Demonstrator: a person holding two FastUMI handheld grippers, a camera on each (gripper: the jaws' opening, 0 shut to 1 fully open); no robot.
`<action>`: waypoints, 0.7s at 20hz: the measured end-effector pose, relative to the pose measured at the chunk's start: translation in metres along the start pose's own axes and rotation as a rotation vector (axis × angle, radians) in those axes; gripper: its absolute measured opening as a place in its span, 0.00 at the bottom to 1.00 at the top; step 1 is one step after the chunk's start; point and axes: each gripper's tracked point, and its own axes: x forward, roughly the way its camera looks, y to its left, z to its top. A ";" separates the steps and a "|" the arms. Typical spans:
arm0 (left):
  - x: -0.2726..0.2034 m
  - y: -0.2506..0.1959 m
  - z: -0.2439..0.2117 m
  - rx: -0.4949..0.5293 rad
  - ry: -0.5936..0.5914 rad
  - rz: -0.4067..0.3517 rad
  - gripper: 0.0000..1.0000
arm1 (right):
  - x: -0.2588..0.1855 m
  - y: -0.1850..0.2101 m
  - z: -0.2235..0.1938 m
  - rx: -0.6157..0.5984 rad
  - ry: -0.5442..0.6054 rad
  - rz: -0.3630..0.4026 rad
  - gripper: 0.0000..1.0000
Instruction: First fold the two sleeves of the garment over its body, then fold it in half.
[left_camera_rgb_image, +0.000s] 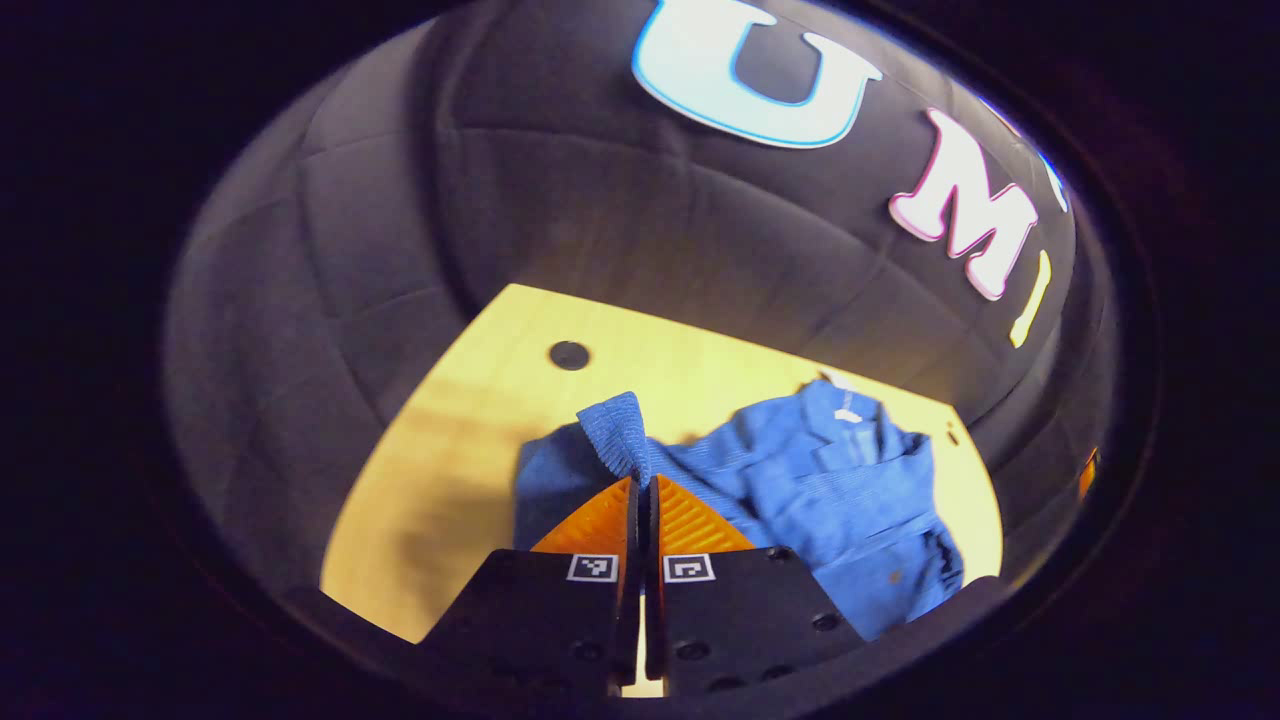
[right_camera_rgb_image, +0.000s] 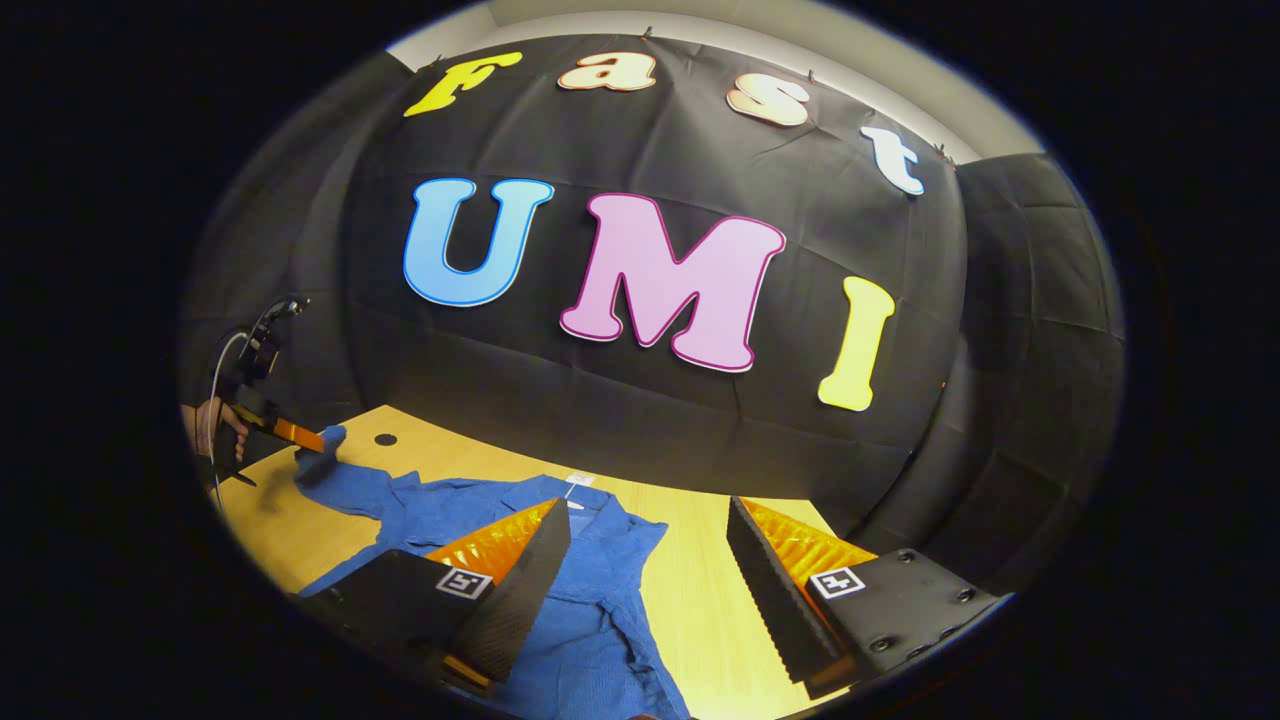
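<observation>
Garment (left_camera_rgb_image: 830, 500) sleeve cuff (left_camera_rgb_image: 615, 430) clamped in left tongs (left_camera_rgb_image: 644, 482); right tongs (right_camera_rgb_image: 650, 540) gape, apparently above table (right_camera_rgb_image: 700, 600).

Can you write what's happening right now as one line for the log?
left gripper: shut on ribbed cuff of blue knit garment's sleeve, lifted | right gripper: open over garment | wooden table | sleeves not yet folded

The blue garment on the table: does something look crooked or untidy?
Yes. The blue garment lies rumpled and skewed on the table, not spread flat. The left gripper pinches one sleeve cuff, lifted off the table.
</observation>
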 end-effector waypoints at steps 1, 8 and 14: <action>0.003 -0.031 0.005 -0.005 -0.018 -0.033 0.00 | 0.000 -0.008 -0.001 0.004 0.000 -0.003 0.99; 0.043 -0.235 -0.013 0.077 0.010 -0.242 0.01 | 0.001 -0.070 -0.023 0.042 0.031 -0.039 1.00; 0.095 -0.316 -0.067 0.115 0.148 -0.295 0.01 | 0.003 -0.101 -0.043 0.115 0.062 -0.072 0.99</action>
